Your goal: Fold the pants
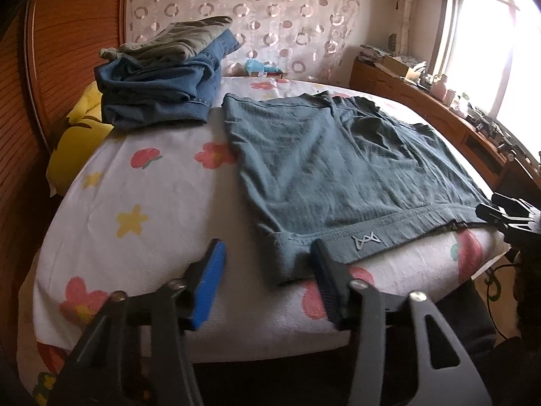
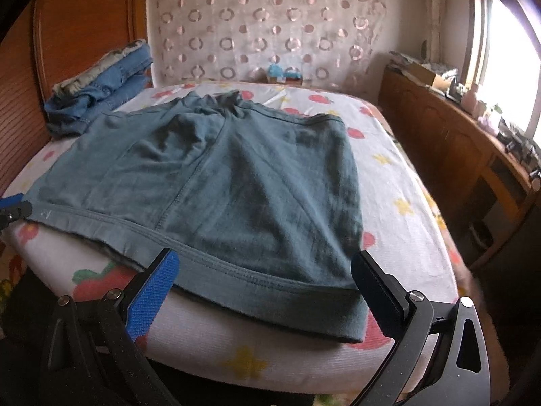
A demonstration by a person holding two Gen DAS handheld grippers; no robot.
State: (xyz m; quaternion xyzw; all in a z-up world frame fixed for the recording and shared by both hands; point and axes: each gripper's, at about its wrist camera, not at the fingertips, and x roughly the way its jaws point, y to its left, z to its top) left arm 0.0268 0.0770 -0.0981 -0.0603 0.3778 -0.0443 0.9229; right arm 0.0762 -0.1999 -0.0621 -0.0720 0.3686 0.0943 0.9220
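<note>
Teal pants (image 1: pixel 321 169) lie flat on the flowered bed sheet (image 1: pixel 152 203), folded lengthwise, their hem along the near edge of the bed. My left gripper (image 1: pixel 268 248) stands open at the hem's near left corner; that corner lies between the blue pad (image 1: pixel 209 284) and the dark finger (image 1: pixel 326 274), which rests on the fabric. In the right wrist view the pants (image 2: pixel 219 176) fill the middle. My right gripper (image 2: pixel 263 258) is open wide, its fingers either side of the hem's right end. Each gripper shows at the edge of the other's view.
Folded jeans and grey-green clothes (image 1: pixel 159 91) are stacked at the far left of the bed beside a yellow pillow (image 1: pixel 74 149). A wooden headboard (image 1: pixel 67 50) rises on the left. A cluttered wooden cabinet (image 2: pixel 456 142) runs along the right under a bright window.
</note>
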